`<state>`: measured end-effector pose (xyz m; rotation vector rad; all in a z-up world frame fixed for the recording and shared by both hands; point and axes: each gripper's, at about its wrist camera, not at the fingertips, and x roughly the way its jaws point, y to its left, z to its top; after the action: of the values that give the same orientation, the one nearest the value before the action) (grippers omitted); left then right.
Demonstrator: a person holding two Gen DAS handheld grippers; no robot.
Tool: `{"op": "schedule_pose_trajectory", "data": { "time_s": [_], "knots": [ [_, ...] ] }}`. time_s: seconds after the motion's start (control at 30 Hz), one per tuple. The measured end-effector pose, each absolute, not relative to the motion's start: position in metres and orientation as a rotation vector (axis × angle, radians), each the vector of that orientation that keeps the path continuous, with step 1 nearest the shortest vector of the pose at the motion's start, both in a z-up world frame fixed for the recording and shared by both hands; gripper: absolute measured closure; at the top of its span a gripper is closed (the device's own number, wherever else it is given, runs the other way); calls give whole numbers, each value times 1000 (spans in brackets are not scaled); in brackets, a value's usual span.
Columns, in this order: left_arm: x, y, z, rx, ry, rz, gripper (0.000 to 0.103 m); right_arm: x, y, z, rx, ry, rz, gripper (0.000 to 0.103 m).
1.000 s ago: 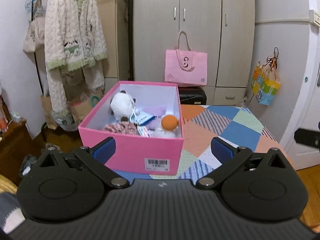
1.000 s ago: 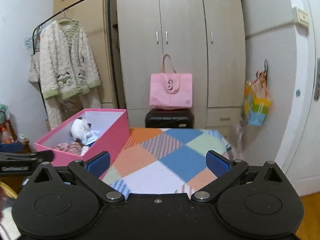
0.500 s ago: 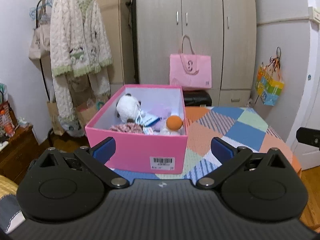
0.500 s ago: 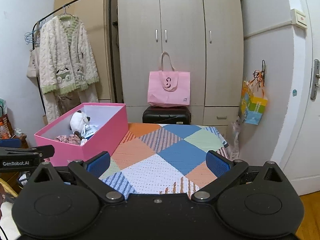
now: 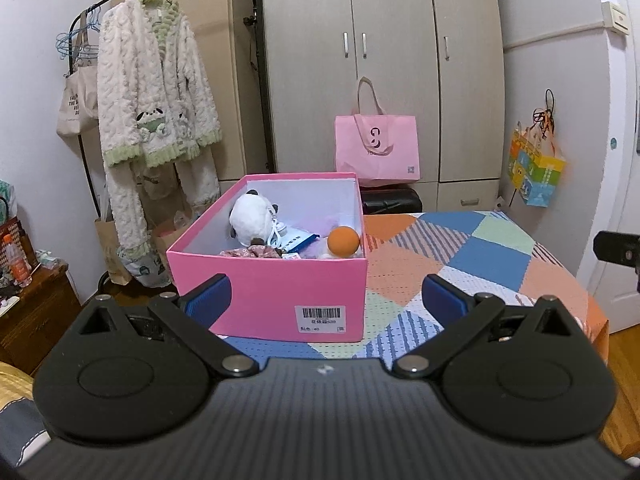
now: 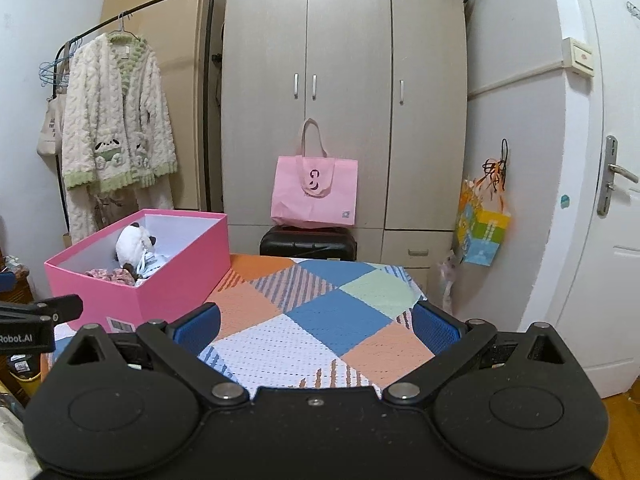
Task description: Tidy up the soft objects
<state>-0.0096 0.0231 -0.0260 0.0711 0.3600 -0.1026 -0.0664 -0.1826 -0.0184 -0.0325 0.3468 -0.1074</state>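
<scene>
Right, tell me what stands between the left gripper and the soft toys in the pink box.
Only the pink box's own near wall. The left gripper is open and empty in front of it, low against that wall. The white plush and orange ball lie inside behind it. The box has no lid, so from above nothing visible blocks them.

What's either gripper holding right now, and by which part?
Nothing. The left gripper and right gripper both have jaws wide apart and empty; the soft toys sit in the pink box.
</scene>
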Motion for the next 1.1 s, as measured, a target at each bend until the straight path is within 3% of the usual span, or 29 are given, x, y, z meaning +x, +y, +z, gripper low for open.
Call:
{"op": "schedule_pose_trajectory", "data": {
  "time_s": [1.1],
  "knots": [
    [-8, 27, -31, 88, 361, -85, 0, -65, -183, -30, -71, 314, -153, 0]
  ]
}}
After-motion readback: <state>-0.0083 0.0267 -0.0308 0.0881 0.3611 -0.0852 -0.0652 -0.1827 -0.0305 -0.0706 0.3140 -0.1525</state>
